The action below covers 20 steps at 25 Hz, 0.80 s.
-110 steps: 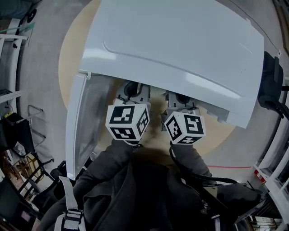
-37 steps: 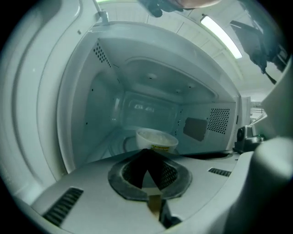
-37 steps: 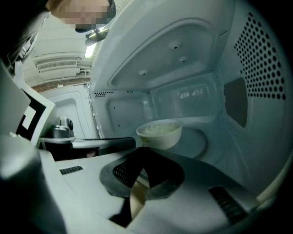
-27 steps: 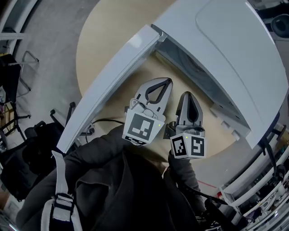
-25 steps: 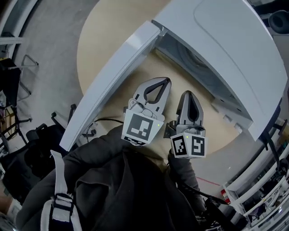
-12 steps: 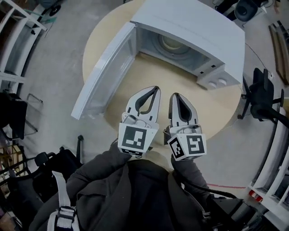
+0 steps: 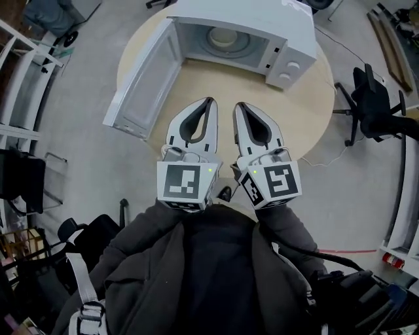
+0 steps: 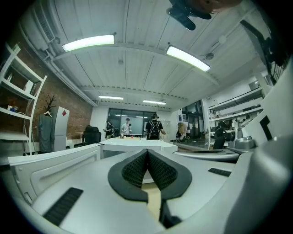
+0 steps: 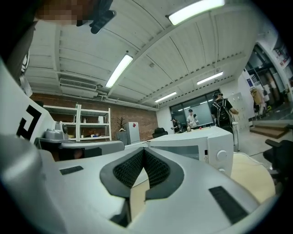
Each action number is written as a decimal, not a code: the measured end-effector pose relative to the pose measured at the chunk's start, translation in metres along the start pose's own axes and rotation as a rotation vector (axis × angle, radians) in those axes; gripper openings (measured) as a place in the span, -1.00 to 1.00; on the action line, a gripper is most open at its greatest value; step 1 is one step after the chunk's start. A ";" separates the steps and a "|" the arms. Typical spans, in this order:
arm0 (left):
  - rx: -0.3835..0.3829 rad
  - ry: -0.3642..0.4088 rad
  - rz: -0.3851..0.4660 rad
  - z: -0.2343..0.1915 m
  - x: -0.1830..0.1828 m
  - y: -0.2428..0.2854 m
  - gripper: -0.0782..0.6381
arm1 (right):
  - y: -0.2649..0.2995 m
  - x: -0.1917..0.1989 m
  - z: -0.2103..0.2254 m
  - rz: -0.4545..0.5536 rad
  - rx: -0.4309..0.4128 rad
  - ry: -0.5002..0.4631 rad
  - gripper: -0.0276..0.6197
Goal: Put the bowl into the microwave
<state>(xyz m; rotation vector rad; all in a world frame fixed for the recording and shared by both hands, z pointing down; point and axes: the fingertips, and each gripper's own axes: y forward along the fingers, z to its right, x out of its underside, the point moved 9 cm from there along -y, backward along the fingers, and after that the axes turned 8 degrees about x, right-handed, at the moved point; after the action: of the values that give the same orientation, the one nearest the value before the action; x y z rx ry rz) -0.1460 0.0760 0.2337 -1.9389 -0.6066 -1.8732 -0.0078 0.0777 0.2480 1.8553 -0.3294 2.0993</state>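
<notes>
The microwave (image 7: 262,14) stands at the far side of the round table (image 7: 311,105), its door (image 7: 141,88) swung wide open to the left; the bowl (image 7: 226,38) shows as a pale round shape inside the cavity; the left claw (image 7: 210,102) and the right claw (image 7: 237,105) hang side by side over the near part of the table, well apart from the microwave; each is pressed together with nothing between its pads.

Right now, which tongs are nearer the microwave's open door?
Left. The left tongs sit just right of the microwave door in the head view. The right tongs lie beyond them, farther right.
</notes>
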 end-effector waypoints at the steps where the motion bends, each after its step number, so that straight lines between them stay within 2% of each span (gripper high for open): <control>1: -0.002 0.005 0.005 0.003 -0.002 -0.001 -0.76 | -0.002 -0.002 0.001 0.006 0.002 -0.003 -0.89; 5: 0.014 0.011 0.043 0.015 -0.009 -0.003 -0.76 | -0.007 -0.008 0.003 0.015 0.005 0.000 -0.89; 10: 0.020 0.011 0.036 0.018 -0.008 -0.003 -0.76 | -0.008 -0.010 0.001 0.031 0.009 -0.025 -0.89; 20: 0.013 0.015 0.029 0.015 -0.009 0.002 -0.76 | -0.002 -0.012 0.003 0.040 0.006 -0.013 -0.89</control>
<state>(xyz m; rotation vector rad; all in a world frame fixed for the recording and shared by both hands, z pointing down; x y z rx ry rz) -0.1326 0.0825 0.2236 -1.9132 -0.5816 -1.8599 -0.0026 0.0774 0.2366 1.8811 -0.3660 2.1178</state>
